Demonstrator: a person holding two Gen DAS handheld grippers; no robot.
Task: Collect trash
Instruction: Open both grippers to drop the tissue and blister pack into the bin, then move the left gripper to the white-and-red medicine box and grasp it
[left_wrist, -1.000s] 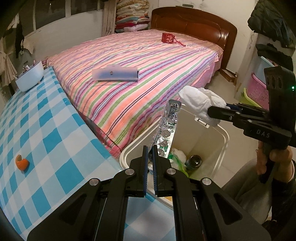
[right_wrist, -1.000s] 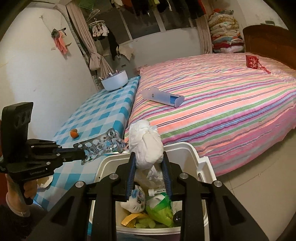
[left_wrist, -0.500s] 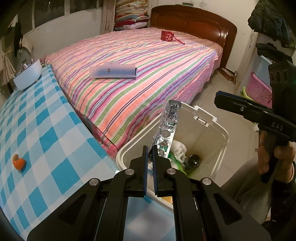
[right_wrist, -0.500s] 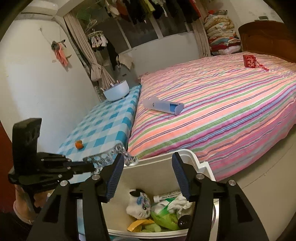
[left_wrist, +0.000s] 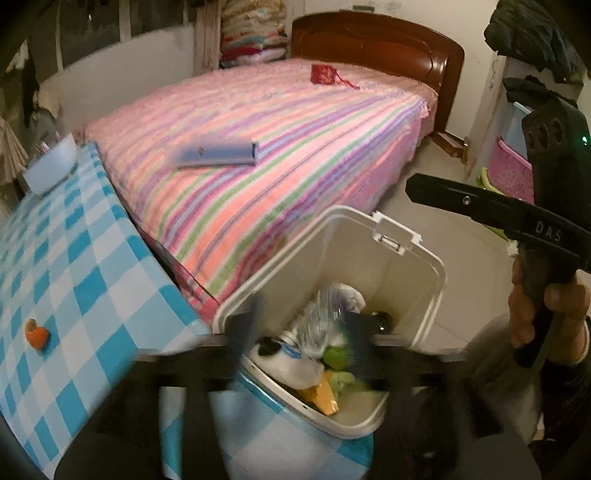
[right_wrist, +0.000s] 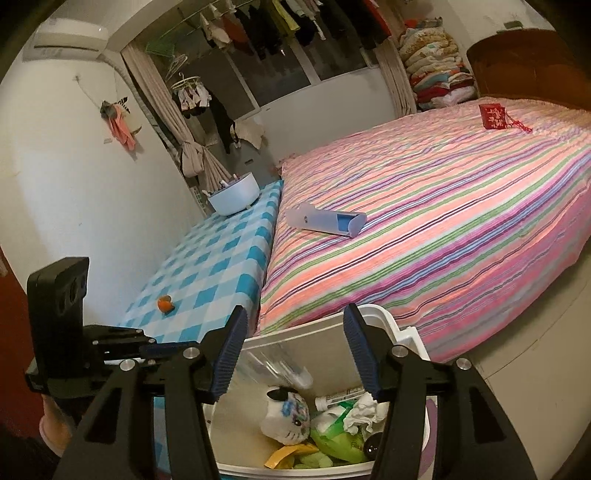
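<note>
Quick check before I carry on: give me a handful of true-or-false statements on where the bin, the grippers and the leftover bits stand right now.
1. The white bin holds a plush toy. True.
2. The right gripper grips a white wad. False: nothing is between its open jaws.
3. An orange scrap lies on the checked tablecloth. True.
4. The blue-white case lies in the bin. False: it lies on the striped bed.
5. The left gripper is shut on a blister pack. False: its jaws are opening, nothing pressed between them.

A white open-topped bin (right_wrist: 402, 334), holding mixed trash, stands beside the bed.
</note>
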